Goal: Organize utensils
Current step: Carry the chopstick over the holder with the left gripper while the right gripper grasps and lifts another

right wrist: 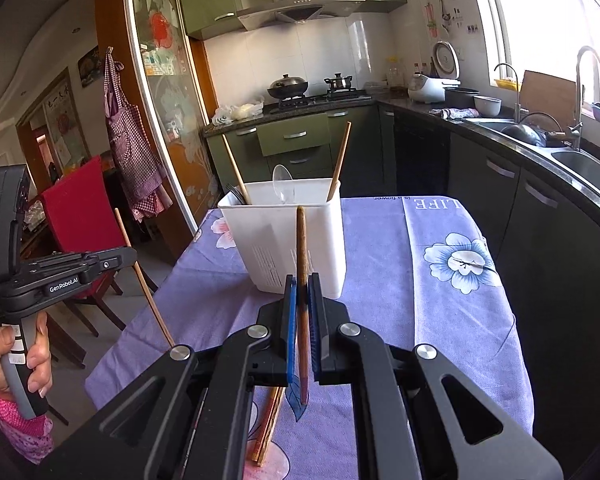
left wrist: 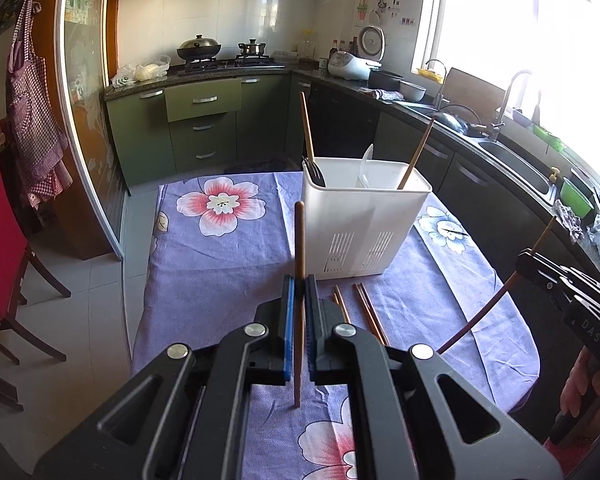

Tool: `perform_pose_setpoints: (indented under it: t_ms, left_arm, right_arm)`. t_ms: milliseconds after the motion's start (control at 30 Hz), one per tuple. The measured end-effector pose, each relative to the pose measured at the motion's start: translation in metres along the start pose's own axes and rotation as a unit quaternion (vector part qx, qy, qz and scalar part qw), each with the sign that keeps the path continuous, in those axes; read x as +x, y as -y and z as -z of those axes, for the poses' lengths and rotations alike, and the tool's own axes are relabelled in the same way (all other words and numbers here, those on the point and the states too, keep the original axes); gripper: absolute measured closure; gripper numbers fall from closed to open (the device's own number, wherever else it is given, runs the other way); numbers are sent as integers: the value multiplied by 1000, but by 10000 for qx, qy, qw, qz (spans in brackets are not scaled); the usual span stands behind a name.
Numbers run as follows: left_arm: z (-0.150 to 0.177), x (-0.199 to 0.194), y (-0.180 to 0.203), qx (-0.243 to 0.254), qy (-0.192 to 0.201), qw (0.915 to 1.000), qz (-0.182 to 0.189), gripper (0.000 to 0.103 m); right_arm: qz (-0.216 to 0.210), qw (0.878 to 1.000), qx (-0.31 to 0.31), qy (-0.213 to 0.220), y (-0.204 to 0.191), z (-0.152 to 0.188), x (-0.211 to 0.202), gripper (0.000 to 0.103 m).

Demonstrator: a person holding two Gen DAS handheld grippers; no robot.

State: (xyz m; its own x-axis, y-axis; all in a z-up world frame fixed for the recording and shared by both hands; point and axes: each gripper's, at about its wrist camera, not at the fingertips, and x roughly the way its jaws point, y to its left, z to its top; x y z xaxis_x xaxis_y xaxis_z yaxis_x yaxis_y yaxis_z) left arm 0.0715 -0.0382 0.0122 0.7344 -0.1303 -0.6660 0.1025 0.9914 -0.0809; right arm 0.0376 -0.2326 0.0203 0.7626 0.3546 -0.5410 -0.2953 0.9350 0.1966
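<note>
A white utensil holder stands on the table with two chopsticks, a clear spoon and dark utensils in it. My left gripper is shut on a light wooden chopstick, held upright above the cloth in front of the holder. My right gripper is shut on a darker brown chopstick, also upright. In the left wrist view the right gripper sits at the right with its chopstick. The left gripper with its chopstick shows at the left in the right wrist view.
Several loose chopsticks lie on the purple floral tablecloth near the holder's base. A red chair stands left of the table. Dark kitchen cabinets and a sink run along the right.
</note>
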Motion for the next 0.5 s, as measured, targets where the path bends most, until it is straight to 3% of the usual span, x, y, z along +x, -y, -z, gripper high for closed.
perform_pose_setpoints:
  t_ms: [233, 500]
  left_arm:
    - [-24, -5, 7, 116, 103, 9998, 91, 98]
    - [-81, -29, 25, 305, 392, 9979, 413, 98]
  right_arm:
    - [-81, 9997, -169, 160, -11, -28, -2, 96]
    - [-275, 9979, -309, 501, -23, -98, -16, 96]
